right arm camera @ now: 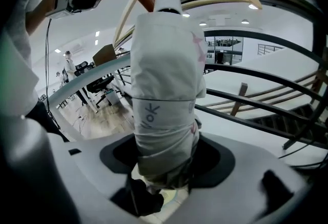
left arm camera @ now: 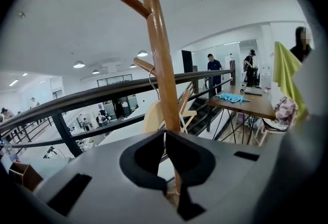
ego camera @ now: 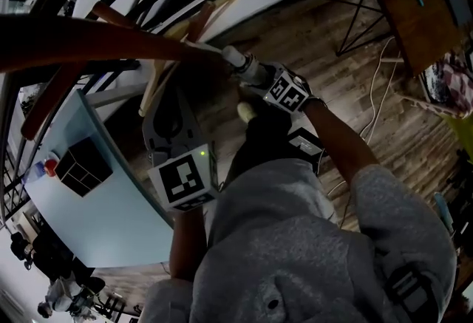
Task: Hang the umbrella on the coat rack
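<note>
Right gripper [right arm camera: 166, 166] raised, jaws clamped on the folded umbrella [right arm camera: 164, 89], tip at coat rack [left arm camera: 159, 54] pegs. Left gripper [left arm camera: 165, 159] faces the pole, jaws together.

My left gripper [left arm camera: 165, 169] is a pale grey plastic shell, with black pads set in a rounded dark recess and rectangular slots to either side. In the head view the left cube [ego camera: 182, 182] is white with a bold black square marker, and a small green light [ego camera: 201, 154] glows just above it (tiny, but clear). My right gripper [right arm camera: 164, 179] has the same grey shell, and the right cube [ego camera: 287, 92] carries similar markers. The person wears a grey sweatshirt [ego camera: 318, 240] with bulky sleeves [ego camera: 388, 192].
</note>
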Tool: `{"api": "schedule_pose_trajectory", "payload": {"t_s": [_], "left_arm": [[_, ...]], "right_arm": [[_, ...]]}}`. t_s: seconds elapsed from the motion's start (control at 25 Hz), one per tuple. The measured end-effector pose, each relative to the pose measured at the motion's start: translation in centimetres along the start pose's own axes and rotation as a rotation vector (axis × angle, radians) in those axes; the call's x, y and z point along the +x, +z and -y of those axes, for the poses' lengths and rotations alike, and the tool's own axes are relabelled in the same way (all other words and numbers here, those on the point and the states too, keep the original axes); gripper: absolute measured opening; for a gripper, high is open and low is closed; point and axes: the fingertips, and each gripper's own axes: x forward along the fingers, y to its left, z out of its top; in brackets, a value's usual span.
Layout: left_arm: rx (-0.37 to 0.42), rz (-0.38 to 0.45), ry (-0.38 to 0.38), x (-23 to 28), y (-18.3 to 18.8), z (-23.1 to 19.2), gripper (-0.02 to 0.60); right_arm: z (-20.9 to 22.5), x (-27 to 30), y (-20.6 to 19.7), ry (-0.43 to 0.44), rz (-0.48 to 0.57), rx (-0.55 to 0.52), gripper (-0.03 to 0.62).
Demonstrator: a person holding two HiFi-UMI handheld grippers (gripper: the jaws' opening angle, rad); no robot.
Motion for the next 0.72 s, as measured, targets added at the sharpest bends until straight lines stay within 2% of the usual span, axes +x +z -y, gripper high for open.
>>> {"api": "schedule_pose_trajectory", "payload": {"t_s": [0.32, 0.72], "left_arm": [[0.017, -0.001, 0.025, -0.6, -0.2, -0.6, 0.023], [0.027, -0.008, 0.036, -0.7, -0.3, -1.2, 0.023]], "right_arm": [[-0.3, 1.7, 0.7, 0.045, -0.039, 0.061, 0.275], [0.0, 3.3, 1.6, 0.036, -0.07, 0.129, 0.279]]}}
